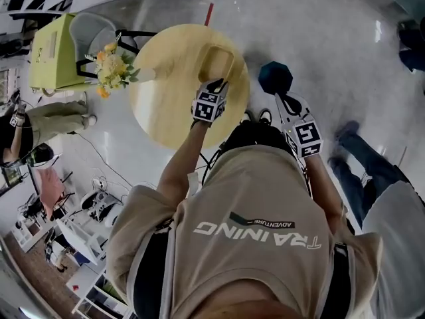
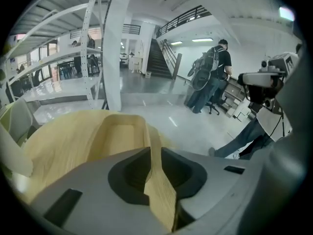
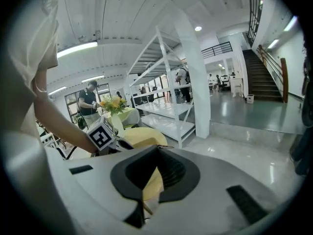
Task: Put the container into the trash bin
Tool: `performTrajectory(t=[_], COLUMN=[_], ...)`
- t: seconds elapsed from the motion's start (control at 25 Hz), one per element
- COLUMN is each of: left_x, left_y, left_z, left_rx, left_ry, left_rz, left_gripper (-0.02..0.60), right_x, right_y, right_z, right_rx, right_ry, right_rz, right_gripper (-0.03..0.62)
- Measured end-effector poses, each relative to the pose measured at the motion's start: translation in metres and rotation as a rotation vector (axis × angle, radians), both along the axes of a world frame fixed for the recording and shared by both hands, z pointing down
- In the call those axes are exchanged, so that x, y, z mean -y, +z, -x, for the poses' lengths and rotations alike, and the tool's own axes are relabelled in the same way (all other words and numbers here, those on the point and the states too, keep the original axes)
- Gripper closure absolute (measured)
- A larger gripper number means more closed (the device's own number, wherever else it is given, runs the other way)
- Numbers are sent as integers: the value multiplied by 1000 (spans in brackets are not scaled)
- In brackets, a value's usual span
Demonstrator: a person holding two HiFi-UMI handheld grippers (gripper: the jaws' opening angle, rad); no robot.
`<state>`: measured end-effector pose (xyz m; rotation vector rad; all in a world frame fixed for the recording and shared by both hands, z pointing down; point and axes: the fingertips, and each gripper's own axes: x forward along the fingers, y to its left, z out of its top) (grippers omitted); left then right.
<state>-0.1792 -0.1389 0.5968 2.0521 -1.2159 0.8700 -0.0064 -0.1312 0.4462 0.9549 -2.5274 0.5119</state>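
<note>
Round table [image 1: 163, 108] edge curves just under my left gripper [image 1: 216, 85]. Open bare floor [image 1: 332, 52] lies past that edge, to the right. A flower vase [image 1: 114, 66] stands at the table's far left rim, well apart from me. A dark round object [image 1: 274, 77] sits on the floor just beyond my right gripper [image 1: 289, 109]. A bystander's legs [image 1: 362, 158] are near on the right. My left jaws are clamped on the near rim of the container [image 2: 120, 136], holding it over the table's right edge. It's a pale wood-toned shallow tray, rounded corners, empty. Right jaws are pinched nearly together, and I can't identify the yellowish sliver in the slit.
</note>
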Motion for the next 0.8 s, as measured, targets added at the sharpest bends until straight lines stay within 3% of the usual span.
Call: performTrajectory(t=[0.28,0.52,0.8], left_x=[2,-3,-3], left_y=[35,53,26], left_z=[3,3,2], left_rx=[56,160,112], left_ry=[25,81,66], left_rz=[75,111,81], left_gripper=[508,534,555], right_x=[12,13,0], right_y=[7,3,-4], right_z=[-1,-1,-5], right_rx=[-4,3,4], right_ry=[51,79,100], right_rz=[16,11,11], right_gripper=[592,592,592])
